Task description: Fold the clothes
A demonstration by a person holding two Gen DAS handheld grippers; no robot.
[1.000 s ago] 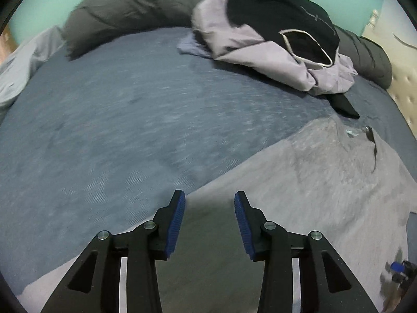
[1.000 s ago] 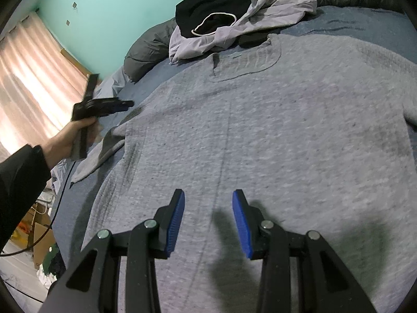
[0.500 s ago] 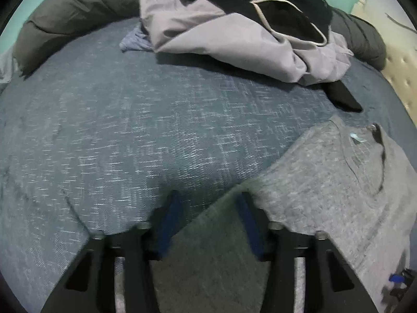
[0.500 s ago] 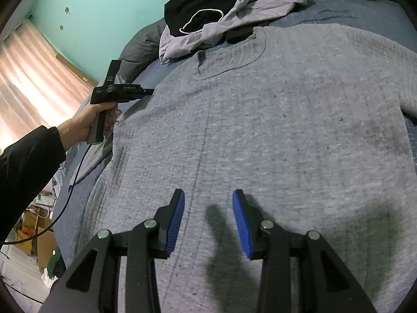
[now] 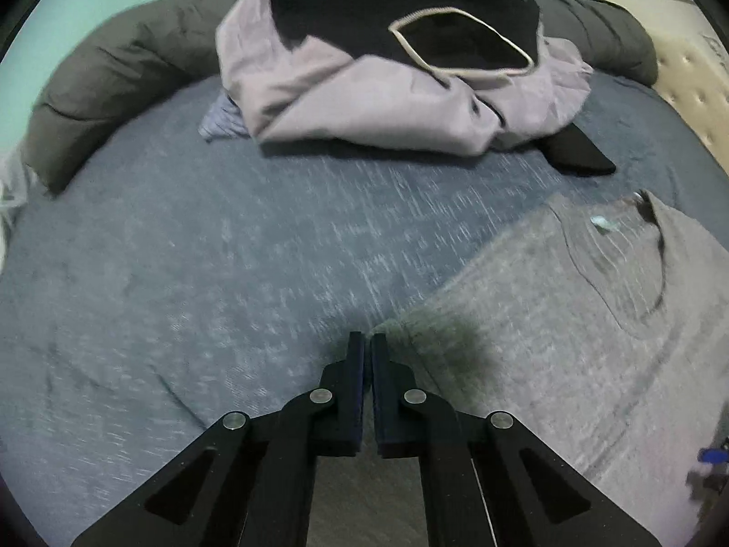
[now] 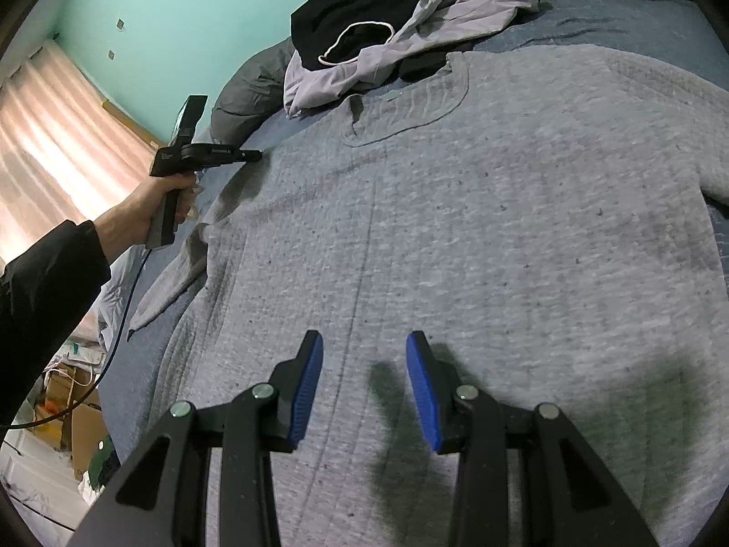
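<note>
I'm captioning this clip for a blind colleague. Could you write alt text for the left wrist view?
The left gripper is shut at the shoulder edge of a grey sweater spread flat on a blue bedsheet; whether it pinches the fabric is unclear. Beyond lies a pile of black and lilac clothes, with a dark grey duvet rolled against a turquoise wall.

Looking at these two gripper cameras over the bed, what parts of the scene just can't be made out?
- Left wrist view: whether the left gripper pinches the grey sweater; its edge at the tips is shadowed and blurred.
- Left wrist view: the neck label, too small and blurred.
- Right wrist view: the sweater's right sleeve, cut off by the frame edge.
- Both views: clothes under the pile, covered by the black top.
</note>
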